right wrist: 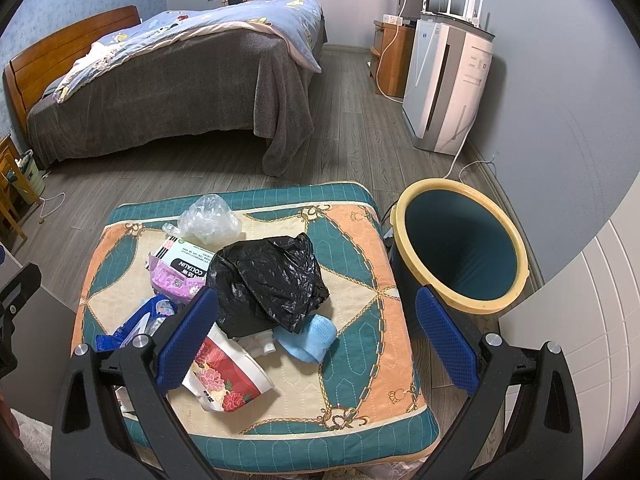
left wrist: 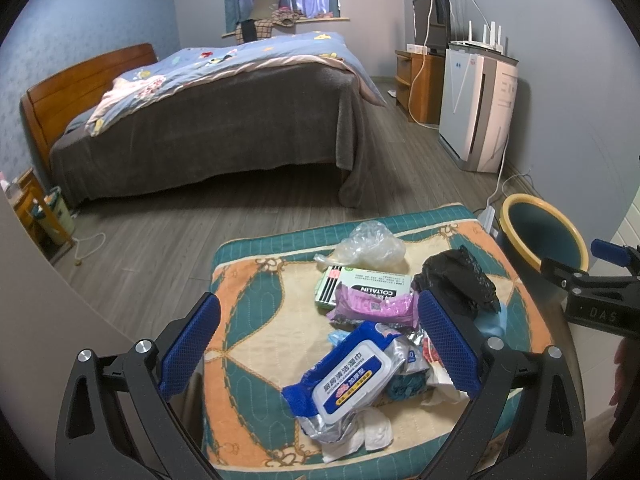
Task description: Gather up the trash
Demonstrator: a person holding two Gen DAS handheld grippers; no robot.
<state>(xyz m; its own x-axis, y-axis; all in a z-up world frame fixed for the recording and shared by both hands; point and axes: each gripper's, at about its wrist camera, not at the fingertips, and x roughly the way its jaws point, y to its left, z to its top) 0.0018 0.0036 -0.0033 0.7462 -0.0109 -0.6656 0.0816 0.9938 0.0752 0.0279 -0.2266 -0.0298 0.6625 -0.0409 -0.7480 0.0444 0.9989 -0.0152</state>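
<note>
Trash lies heaped on a patterned cushion (right wrist: 352, 240): a crumpled black bag (right wrist: 268, 280), a clear plastic bag (right wrist: 210, 220), a white box (right wrist: 188, 260), a pink wrapper (right wrist: 172, 282), a blue face mask (right wrist: 310, 338), a red floral packet (right wrist: 226, 372). A blue wet-wipe pack (left wrist: 348, 376) sits lowest in the left wrist view. My left gripper (left wrist: 320, 344) hangs open above the wipe pack. My right gripper (right wrist: 316, 332) is open over the mask and the cushion's right half. A teal bin with a yellow rim (right wrist: 460, 240) stands empty right of the cushion.
A bed (left wrist: 208, 120) with a grey blanket fills the room's left. An air purifier (right wrist: 444, 84) and a wooden cabinet (right wrist: 392, 56) line the right wall, with white cables (right wrist: 468, 168) trailing on the floor near the bin. Wood floor (right wrist: 200, 176) lies between bed and cushion.
</note>
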